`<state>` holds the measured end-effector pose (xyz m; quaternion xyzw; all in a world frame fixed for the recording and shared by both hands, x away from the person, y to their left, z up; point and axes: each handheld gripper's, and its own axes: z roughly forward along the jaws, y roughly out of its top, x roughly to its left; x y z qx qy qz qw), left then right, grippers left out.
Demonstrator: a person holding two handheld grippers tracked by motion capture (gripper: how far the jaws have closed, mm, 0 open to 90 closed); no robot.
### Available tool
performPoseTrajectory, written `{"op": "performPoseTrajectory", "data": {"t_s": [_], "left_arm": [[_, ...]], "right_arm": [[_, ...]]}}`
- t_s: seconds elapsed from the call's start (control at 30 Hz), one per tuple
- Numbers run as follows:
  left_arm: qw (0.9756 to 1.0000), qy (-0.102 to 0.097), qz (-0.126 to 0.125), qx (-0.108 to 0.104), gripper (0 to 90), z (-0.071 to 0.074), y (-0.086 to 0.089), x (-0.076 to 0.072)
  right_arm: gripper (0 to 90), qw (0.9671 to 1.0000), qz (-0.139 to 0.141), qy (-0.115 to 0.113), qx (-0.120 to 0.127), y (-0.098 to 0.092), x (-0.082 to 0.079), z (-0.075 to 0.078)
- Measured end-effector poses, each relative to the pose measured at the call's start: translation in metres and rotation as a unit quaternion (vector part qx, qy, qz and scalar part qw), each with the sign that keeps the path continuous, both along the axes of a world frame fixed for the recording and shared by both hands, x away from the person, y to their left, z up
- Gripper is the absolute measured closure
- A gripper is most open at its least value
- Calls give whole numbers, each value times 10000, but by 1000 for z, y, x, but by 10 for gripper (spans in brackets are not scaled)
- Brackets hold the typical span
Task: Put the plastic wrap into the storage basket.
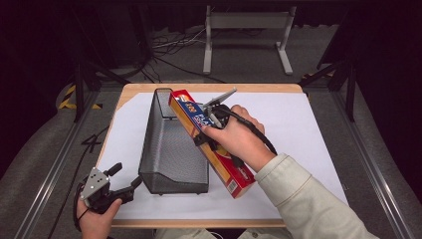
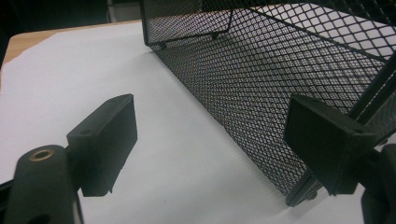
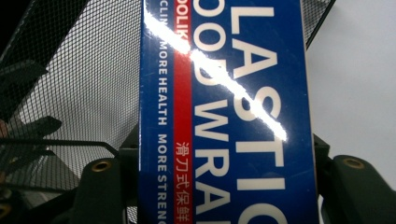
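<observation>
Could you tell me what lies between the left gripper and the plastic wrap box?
The black mesh basket lies between the left gripper and the plastic wrap box, as the high view shows.

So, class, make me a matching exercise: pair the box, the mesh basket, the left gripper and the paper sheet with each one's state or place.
Things:
1. plastic wrap box
2. mesh basket
3. left gripper
4. white paper sheet

States or places:
A. covers the tabletop
B. jaws open at the basket's near corner
C. clamped in the right gripper, tilted over the basket's edge
D. stands empty on the sheet

Pairs: 1-C, 2-D, 3-B, 4-A
</observation>
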<state>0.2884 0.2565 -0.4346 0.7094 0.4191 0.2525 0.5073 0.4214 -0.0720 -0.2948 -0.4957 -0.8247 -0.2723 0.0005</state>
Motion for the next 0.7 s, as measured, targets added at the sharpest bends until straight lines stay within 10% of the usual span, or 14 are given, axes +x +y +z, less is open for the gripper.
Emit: {"op": "performPoseTrajectory", "data": {"t_s": [0.43, 0.7], "left_arm": [[10000, -19, 1, -51, 181, -1, 2, -1], [10000, -29, 24, -46, 181, 0, 4, -4]], "right_arm": [[396, 9979, -310, 575, 11, 23, 20, -20], [395, 9981, -308, 538, -74, 35, 23, -28]]}}
